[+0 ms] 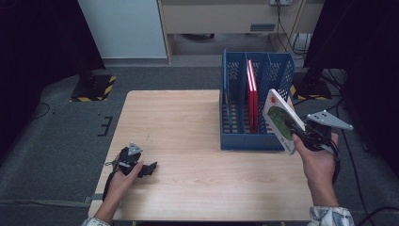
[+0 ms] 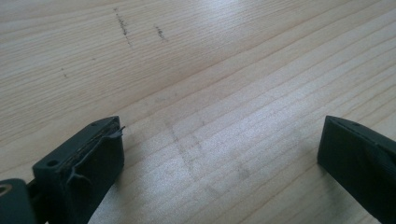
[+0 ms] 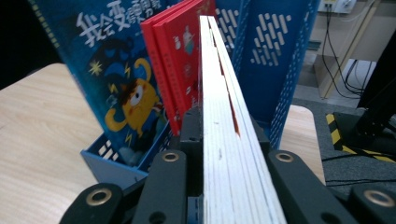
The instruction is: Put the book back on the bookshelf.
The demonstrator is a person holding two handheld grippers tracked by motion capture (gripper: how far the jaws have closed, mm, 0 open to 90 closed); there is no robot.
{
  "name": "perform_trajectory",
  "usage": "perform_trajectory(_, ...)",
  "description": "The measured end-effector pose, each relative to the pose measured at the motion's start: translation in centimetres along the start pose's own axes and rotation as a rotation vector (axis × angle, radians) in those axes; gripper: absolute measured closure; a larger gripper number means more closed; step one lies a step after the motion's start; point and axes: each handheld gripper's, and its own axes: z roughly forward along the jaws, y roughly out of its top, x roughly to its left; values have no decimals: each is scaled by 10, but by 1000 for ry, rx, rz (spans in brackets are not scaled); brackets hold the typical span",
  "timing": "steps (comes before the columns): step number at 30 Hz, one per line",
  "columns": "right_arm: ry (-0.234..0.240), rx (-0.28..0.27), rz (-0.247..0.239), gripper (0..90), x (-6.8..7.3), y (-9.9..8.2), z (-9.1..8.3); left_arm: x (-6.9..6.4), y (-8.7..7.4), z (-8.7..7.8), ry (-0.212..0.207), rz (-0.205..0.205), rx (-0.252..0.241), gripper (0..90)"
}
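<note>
Right gripper [image 1: 295, 134] clamped on a white-covered book [image 1: 281, 120] — the book is held in the air, tilted, just beside the right end of the blue file rack [image 1: 235, 140]. Two red books [image 1: 252, 96] stand upright in the rack's middle slot; a blue picture book [image 3: 114, 79] stands one slot over. Left gripper [image 1: 149, 169] rests on the wooden table [image 1: 188, 122] — jaws spread wide, nothing between them.

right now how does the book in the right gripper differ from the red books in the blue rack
The white-covered book is clamped in the right gripper, tilted, at the blue rack's right end, outside it. The red books stand upright in a middle slot, untouched. Both are thin picture books.
</note>
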Motion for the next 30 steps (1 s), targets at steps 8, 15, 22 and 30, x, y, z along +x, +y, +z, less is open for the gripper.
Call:
perform_trajectory(8, -36, -5, 10, 761, -9, 10, 12, 0, 0, 0, 3, 1, 1, 0)
perform_trajectory(15, -63, -14, 25, 761, -18, 16, 22, -1, 0, 0, 4, -2, 2, 0)
perform_trajectory(22, -95, 2, 25, 761, -23, 18, 34, -1, 0, 0, 3, -1, 2, 0)
perform_trajectory(30, -121, 9, 30, 761, -29, 21, 46, -1, 0, 0, 4, 0, 2, 0)
